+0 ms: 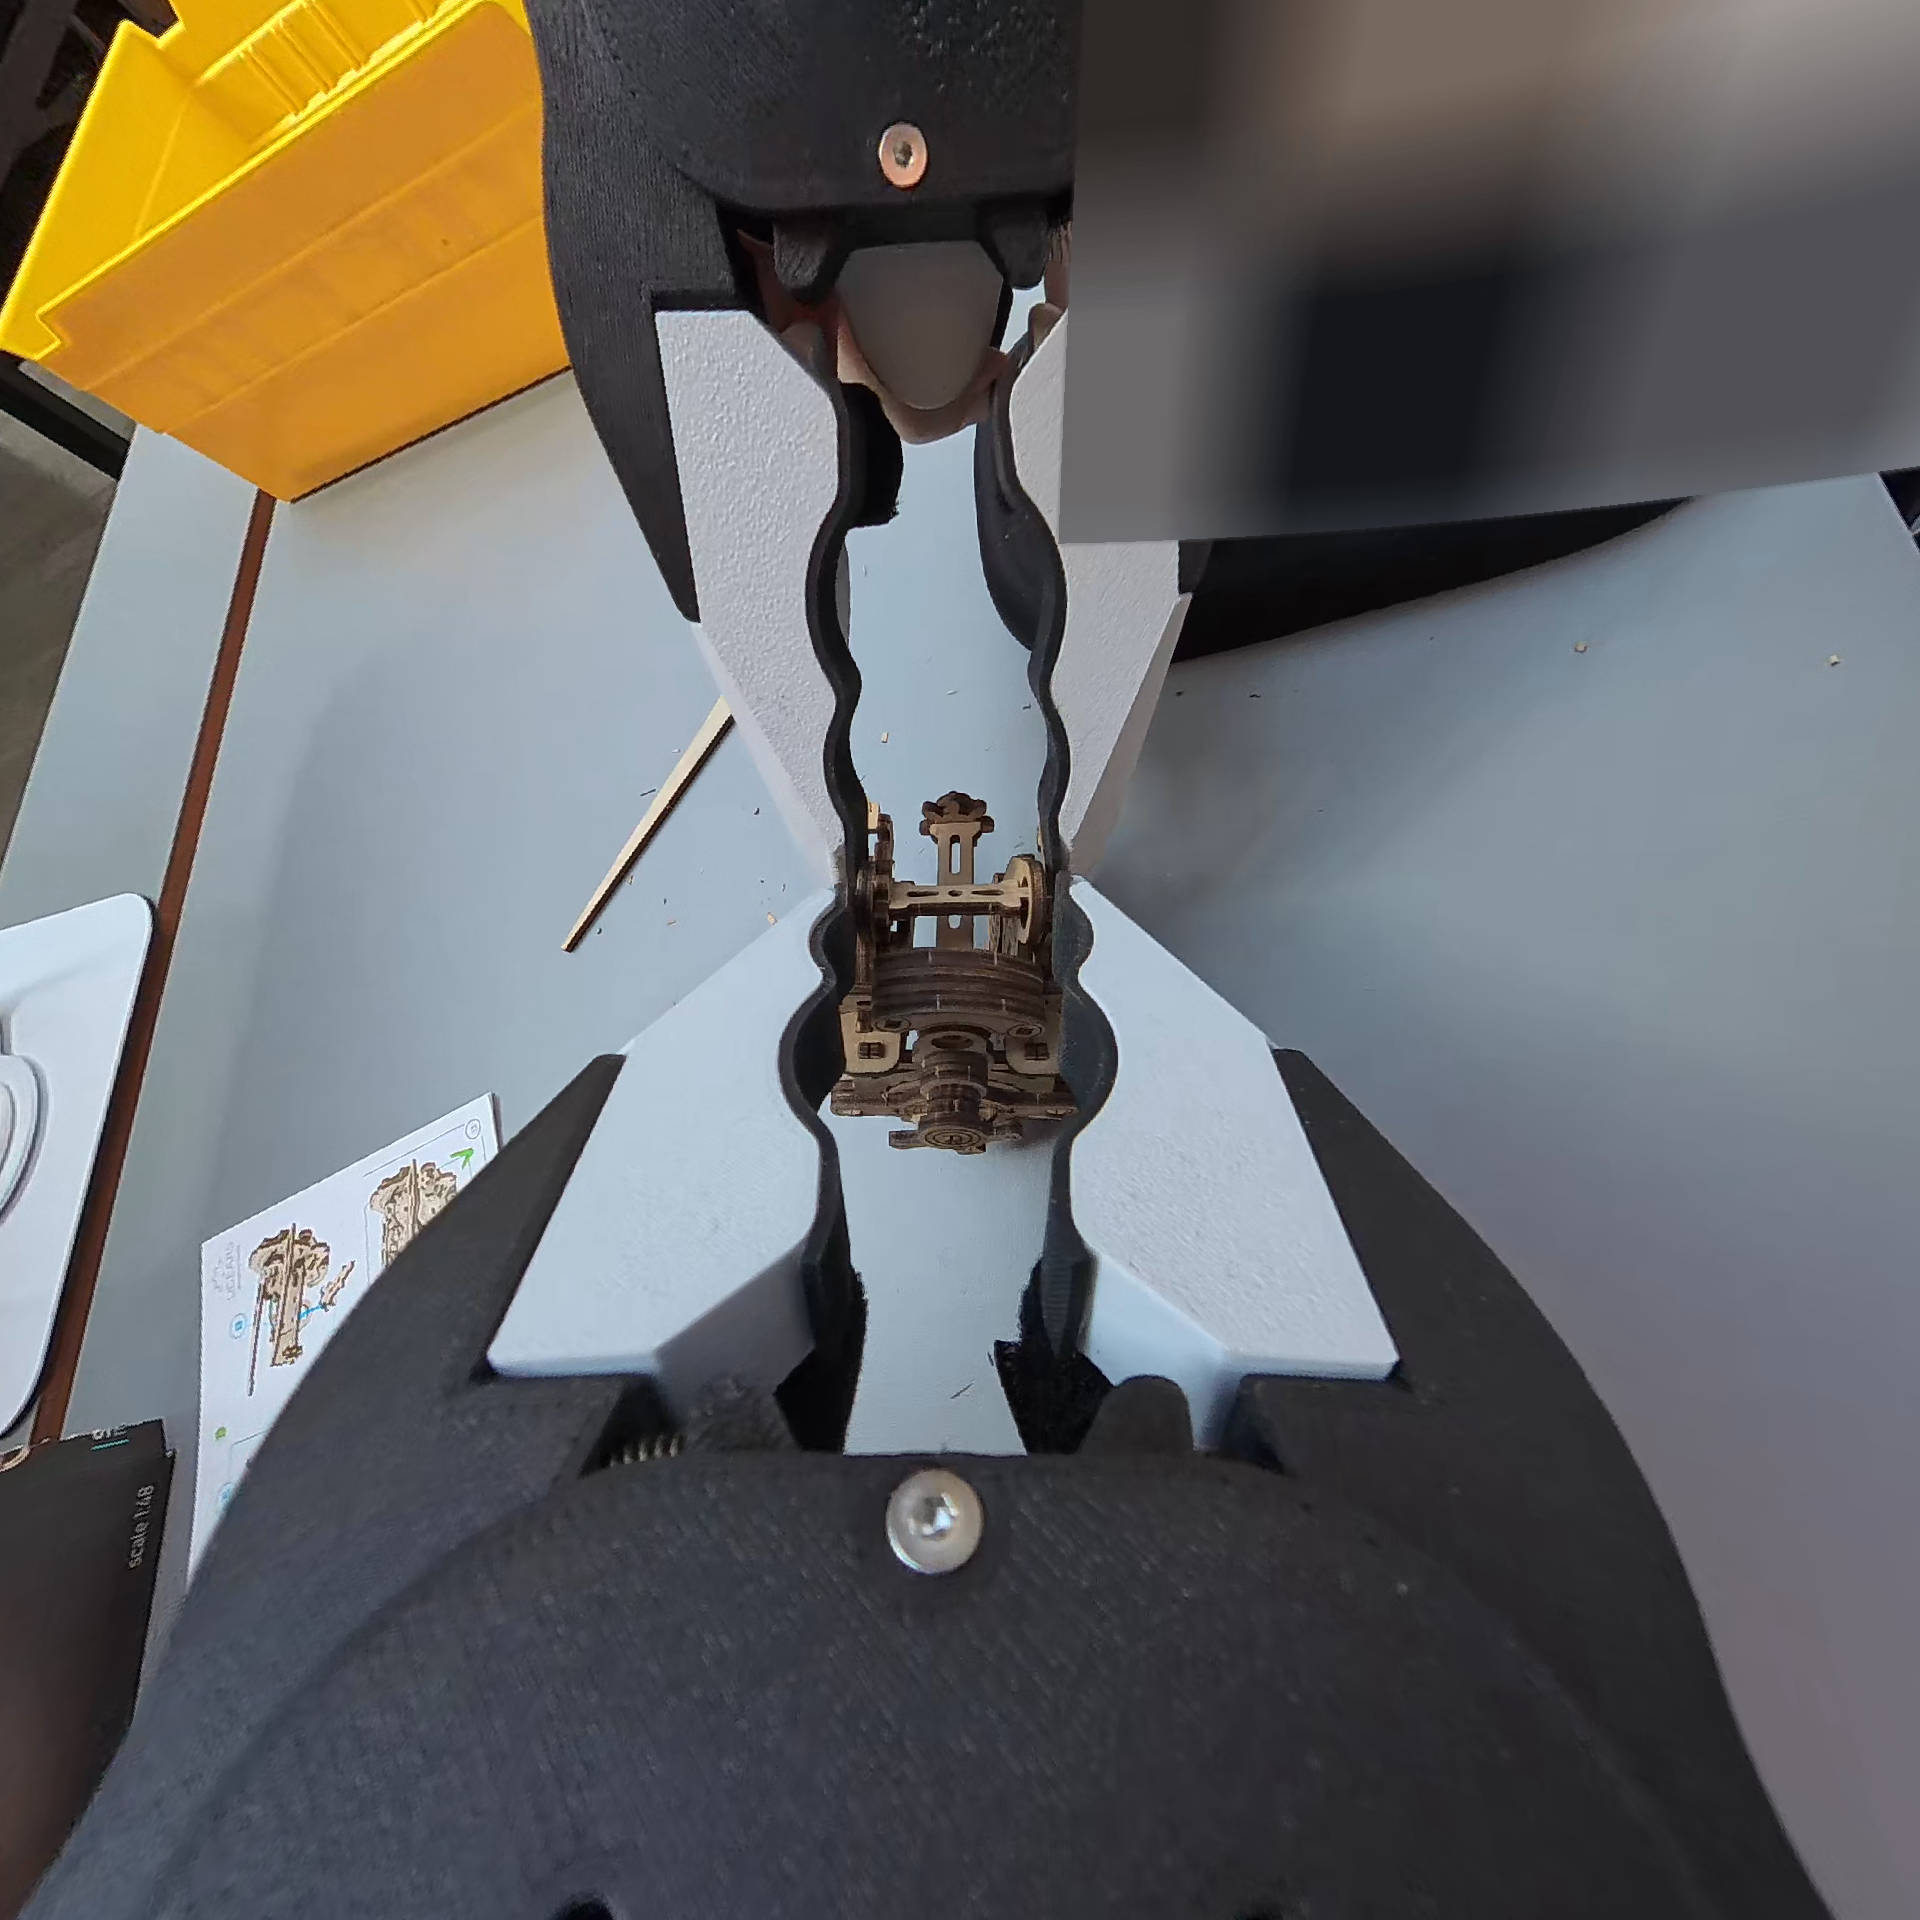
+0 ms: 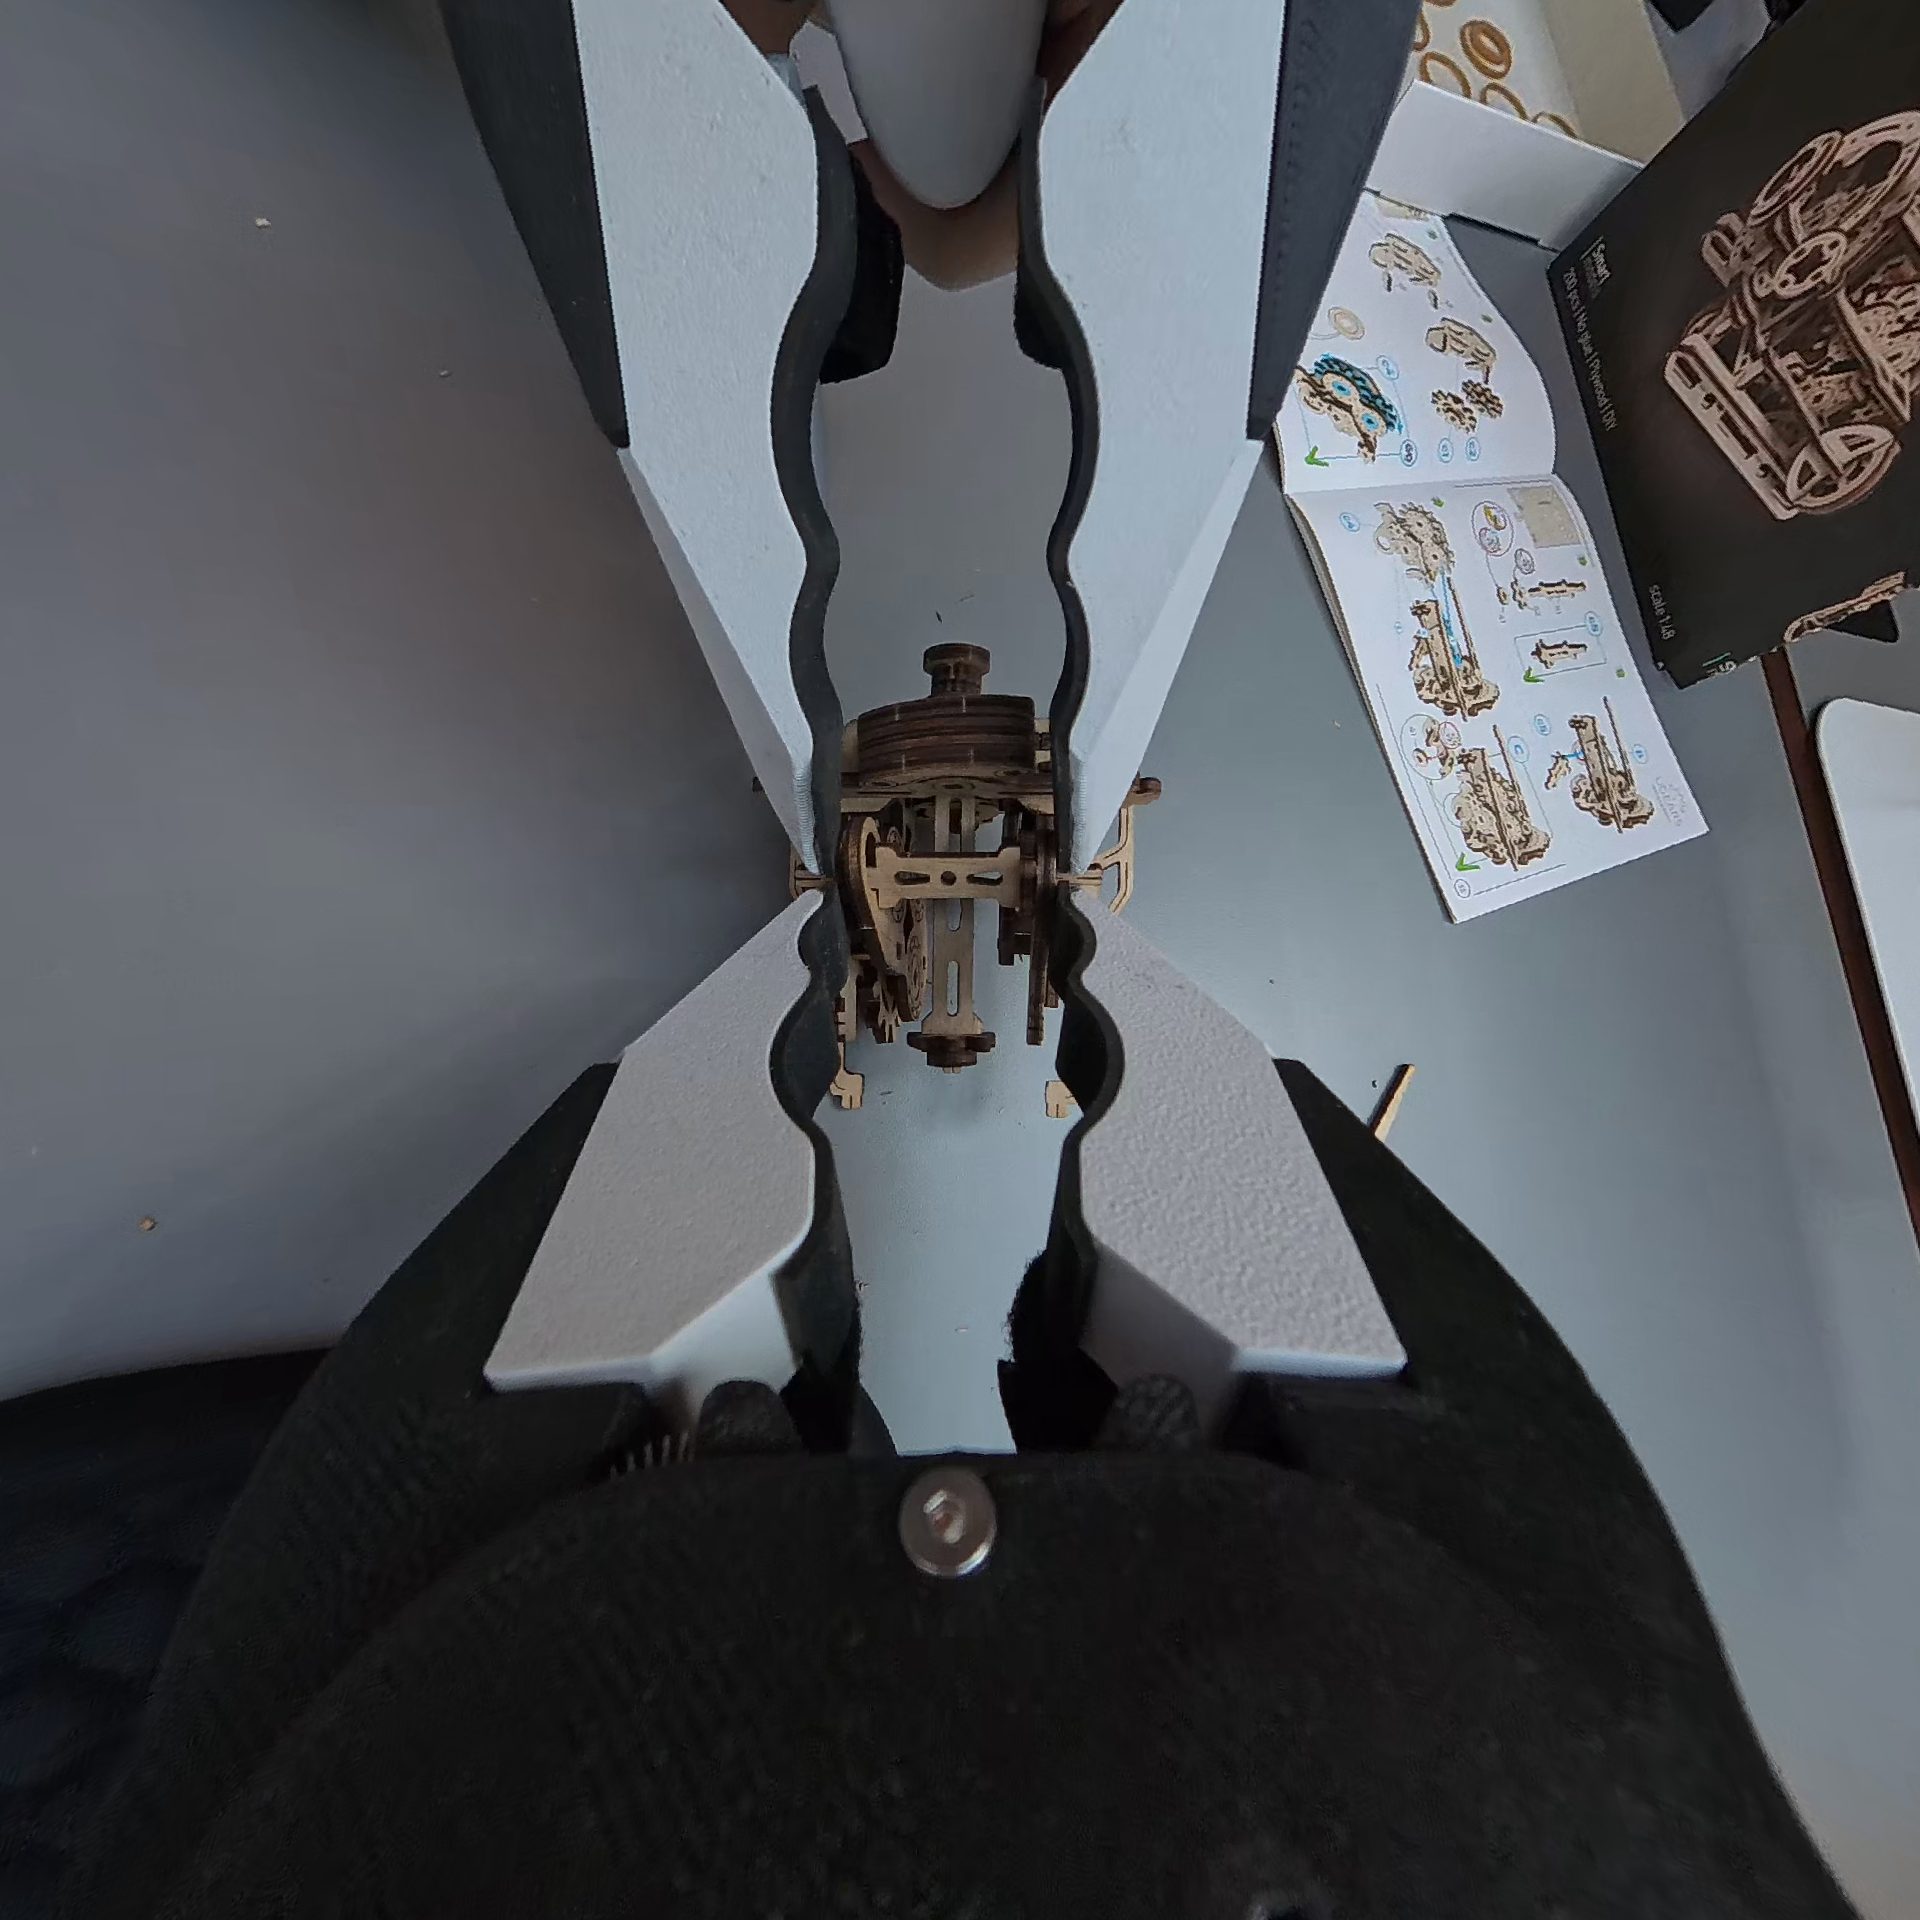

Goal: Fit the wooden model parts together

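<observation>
— Two grippers, one model (image 1: 951,1013) between them. Left gripper (image 1: 951,997) clamps its ringed drum end; right gripper (image 2: 945,883) pinches the geared axle end, tips nearly meeting.

— Progress?

— Mostly built, I judge: gears, drum, knob seated. Stick (image 1: 649,826) lies loose on the table (image 1: 436,727); booklet (image 2: 1475,582) open, box (image 2: 1756,343) beside.

print on dark box (image 2: 1756,343), booklet (image 2: 1496,665)
</observation>
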Available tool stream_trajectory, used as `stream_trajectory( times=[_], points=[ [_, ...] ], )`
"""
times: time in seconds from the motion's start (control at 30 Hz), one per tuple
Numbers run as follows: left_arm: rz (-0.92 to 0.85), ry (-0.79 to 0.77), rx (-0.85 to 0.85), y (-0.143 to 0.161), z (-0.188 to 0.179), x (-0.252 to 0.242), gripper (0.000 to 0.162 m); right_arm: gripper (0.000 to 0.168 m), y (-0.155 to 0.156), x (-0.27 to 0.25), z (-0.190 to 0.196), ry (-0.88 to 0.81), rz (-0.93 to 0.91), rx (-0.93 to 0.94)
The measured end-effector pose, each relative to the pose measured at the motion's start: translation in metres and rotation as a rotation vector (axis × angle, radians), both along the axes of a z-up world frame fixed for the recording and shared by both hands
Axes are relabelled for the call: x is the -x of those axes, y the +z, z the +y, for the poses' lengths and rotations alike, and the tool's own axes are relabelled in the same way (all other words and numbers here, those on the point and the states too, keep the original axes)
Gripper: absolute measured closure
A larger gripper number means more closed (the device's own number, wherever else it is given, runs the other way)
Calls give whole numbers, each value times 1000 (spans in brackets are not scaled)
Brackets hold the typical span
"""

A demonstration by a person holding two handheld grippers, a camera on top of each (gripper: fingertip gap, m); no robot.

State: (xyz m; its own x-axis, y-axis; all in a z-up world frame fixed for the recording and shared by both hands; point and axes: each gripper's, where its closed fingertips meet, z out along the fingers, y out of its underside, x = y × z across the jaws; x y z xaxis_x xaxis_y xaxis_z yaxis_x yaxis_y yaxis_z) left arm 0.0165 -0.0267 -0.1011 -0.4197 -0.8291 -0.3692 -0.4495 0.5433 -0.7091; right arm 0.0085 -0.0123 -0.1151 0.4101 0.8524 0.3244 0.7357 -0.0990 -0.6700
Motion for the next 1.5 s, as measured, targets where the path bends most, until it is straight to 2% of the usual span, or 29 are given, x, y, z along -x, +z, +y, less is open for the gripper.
stream_trajectory(
  times=[0.93,1.1,1.2,1.3,1.43,1.5],
  points=[
    [-25,3,-36,1,1,-2,127,132,1,-2,1,-5,9,-6],
    [-28,15,39,2,0,-1,126,131,1,-3,-1,18,44,30],
    [-78,34,98,14,4,1,112,131,3,-11,2,6,90,49],
    [-136,64,228,30,11,2,108,131,10,-15,4,13,182,74],
    [-119,123,264,24,31,7,108,131,12,-19,5,21,252,104],
    [-96,131,333,19,33,7,106,131,8,-22,8,12,256,115]
  ],
)
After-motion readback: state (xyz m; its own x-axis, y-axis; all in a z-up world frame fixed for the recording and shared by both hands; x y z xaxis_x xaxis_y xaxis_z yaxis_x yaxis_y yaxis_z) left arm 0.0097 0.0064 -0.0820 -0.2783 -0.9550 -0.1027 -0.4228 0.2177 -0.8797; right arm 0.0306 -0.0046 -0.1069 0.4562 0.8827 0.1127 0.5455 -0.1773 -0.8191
